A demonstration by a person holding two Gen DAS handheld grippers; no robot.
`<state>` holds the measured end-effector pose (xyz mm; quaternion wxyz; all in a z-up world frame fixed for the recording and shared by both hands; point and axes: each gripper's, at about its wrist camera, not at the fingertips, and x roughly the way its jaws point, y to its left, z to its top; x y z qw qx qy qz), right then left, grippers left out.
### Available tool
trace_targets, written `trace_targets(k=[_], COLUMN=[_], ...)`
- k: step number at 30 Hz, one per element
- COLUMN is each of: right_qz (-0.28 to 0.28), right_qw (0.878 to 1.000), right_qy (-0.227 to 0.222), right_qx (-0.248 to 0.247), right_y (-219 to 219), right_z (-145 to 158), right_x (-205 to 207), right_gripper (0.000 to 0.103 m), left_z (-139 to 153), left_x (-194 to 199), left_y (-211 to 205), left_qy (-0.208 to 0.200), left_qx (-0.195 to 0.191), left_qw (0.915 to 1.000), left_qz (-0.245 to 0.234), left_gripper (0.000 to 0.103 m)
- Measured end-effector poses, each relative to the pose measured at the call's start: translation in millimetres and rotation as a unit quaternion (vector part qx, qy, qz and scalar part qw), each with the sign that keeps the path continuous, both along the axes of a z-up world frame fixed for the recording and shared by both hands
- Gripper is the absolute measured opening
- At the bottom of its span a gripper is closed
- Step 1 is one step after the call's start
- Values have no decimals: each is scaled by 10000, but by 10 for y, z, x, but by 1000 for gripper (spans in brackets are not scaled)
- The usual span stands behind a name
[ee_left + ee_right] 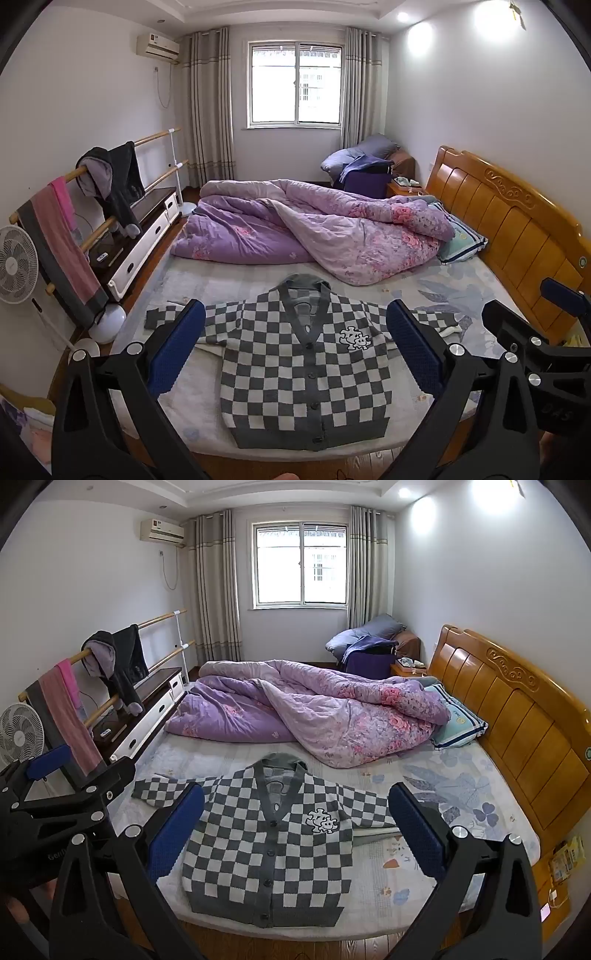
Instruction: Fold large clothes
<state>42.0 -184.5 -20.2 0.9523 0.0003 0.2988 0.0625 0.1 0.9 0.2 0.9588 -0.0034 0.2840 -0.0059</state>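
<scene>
checked cardigan flat on the bed, buttoned, ahead and between both pairs of wide, empty fingers, left gripper and right gripper touching nothing; best to pinch one sleeve tip gently, then fold inward, smooth.

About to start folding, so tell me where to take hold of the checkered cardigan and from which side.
Grip the checkered cardigan at a sleeve cuff, coming in from the outer side with the left claw. It lies flat, buttoned, front up on the bed, sleeves spread sideways, so each cuff is a free edge, easy to pinch and swing across the chest.
</scene>
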Motion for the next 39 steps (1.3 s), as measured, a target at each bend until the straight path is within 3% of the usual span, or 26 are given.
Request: trace_targets(k=[39], right_qz=[-9], right_qw=[10000], right_qy=[-52], right_qx=[-4], right_y=[10], right_z=[114], right_x=[-43], right_gripper=[96], left_z=[38], left_x=[-11], left_y=[-24], left_qy=[-17], left_qx=[41], left_qw=[10000], left_qz=[-6], left_gripper=[98])
